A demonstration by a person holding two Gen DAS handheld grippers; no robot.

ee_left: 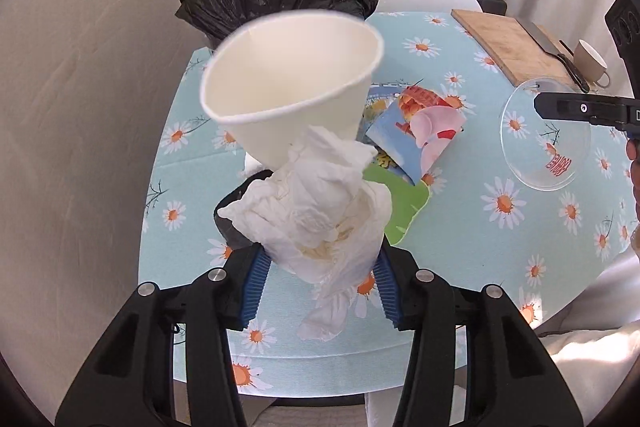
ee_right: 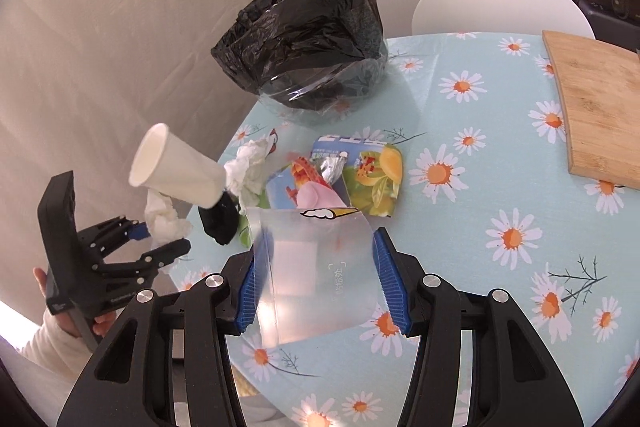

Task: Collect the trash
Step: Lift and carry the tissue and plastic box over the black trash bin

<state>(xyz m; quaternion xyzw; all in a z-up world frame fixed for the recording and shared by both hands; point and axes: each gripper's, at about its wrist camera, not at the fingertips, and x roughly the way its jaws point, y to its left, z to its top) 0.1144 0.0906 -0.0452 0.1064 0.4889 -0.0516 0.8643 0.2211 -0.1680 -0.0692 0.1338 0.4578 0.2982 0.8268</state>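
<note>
While the left gripper [ee_left: 318, 291] pinches a crumpled white tissue [ee_left: 320, 211] between its blue pads, a white paper cup [ee_left: 292, 83] sits up against the far end of that wad, mouth tilted toward the camera; how the cup is held there cannot be told. The right gripper [ee_right: 318, 283] has its jaws pressed on a clear plastic lid [ee_right: 316, 275], which bows between them.

Only the right wrist view shows the left gripper [ee_right: 160, 243] from the side, lifted off the table's left edge with tissue and cup [ee_right: 176, 167] pointing away from the table. Only the left wrist view shows the lid [ee_left: 546, 135] as a full disc with red print, and a knife [ee_left: 556, 47] and a mug [ee_left: 592, 61] by the wooden cutting board [ee_left: 508, 43].

Between the grippers, snack wrappers [ee_right: 348, 179] lie in a loose pile on the daisy tablecloth [ee_right: 480, 227], with a second tissue [ee_right: 250, 163] and a black crumpled object [ee_right: 220, 223] near the left edge. A bin lined with a black bag [ee_right: 308, 39] stands at the table's far rim, open tablecloth in front of it.

Much of the wrapper pile is hidden behind cup and tissue in the left view, and the lid blurs what lies under it.
</note>
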